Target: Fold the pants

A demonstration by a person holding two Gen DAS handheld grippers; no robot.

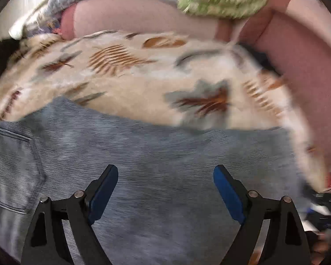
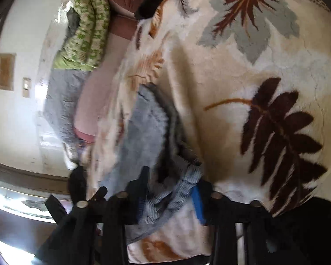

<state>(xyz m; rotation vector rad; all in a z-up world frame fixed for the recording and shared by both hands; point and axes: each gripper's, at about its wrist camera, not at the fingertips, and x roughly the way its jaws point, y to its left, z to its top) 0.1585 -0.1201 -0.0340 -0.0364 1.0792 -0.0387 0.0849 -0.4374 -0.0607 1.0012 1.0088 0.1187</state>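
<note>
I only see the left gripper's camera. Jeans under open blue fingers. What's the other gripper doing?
Observer: The right gripper has a bunched-up bit of the jeans between its fingers.
Operator: Is it squeezing them?
Observer: Yes, the fabric is pinched between the pads there.
Operator: What's near it?
Observer: The leaf-print blanket, with a big dark brown leaf on it close by.
Operator: Anything on the wall?
Observer: A light switch, beside a small brown frame.

Pants (image 1: 143, 154) on blanket (image 1: 143, 84); sofa (image 1: 298, 66) apparently behind.
</note>
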